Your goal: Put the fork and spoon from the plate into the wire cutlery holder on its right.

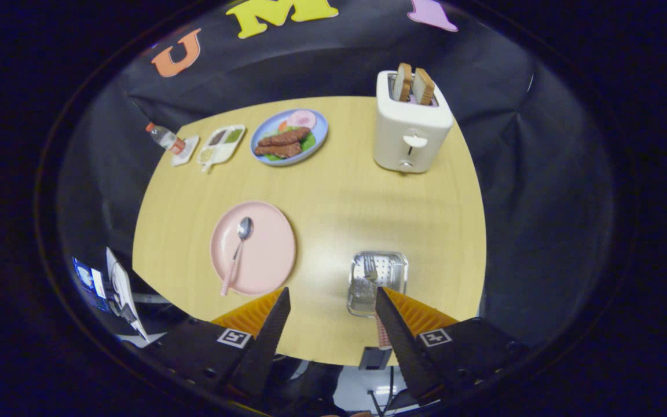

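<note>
A pink plate [267,255] lies on the wooden table beyond my left finger. On it rests a spoon [237,250], bowl away from me, its pink striped handle pointing back toward me. To the plate's right stands the wire cutlery holder [396,259], just ahead of my right finger. The fork [370,269] sits in the holder, tines up at the far side, and its pink handle runs down behind my right finger. My gripper [332,292] hangs open above the table's near edge, between plate and holder, with nothing between its fingers.
A white toaster [410,130] with two bread slices stands at the far right of the table. A blue plate of food [289,137], a small divided tray [221,144] and a small bottle [165,138] line the far left. The table's near edge [310,354] runs under my fingers.
</note>
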{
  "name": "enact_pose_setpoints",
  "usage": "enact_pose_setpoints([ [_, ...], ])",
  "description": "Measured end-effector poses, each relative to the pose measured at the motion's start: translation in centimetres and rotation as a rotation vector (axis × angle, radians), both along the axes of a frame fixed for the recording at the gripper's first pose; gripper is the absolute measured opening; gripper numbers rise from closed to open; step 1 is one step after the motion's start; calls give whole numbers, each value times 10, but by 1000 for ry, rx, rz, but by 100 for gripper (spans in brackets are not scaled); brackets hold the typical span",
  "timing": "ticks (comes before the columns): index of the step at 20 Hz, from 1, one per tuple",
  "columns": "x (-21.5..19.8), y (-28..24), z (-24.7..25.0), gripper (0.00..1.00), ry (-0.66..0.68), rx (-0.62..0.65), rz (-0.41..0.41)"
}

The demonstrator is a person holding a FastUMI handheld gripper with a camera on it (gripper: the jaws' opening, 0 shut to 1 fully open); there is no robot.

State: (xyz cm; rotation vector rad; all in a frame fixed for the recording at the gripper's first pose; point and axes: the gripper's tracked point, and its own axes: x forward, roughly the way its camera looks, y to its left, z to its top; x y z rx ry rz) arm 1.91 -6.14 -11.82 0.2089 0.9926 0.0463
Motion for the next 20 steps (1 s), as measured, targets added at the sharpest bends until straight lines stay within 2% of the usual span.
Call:
enact_pose_setpoints([
  [1,6,14,3,97,-55,18,-6],
  [7,5,117,-24,97,-252,51,-19],
  [13,4,197,-88,97,-282,62,-99],
  [16,10,214,-120,97,-249,44,-129],
  [20,17,222,-140,96,-234,0,-151],
])
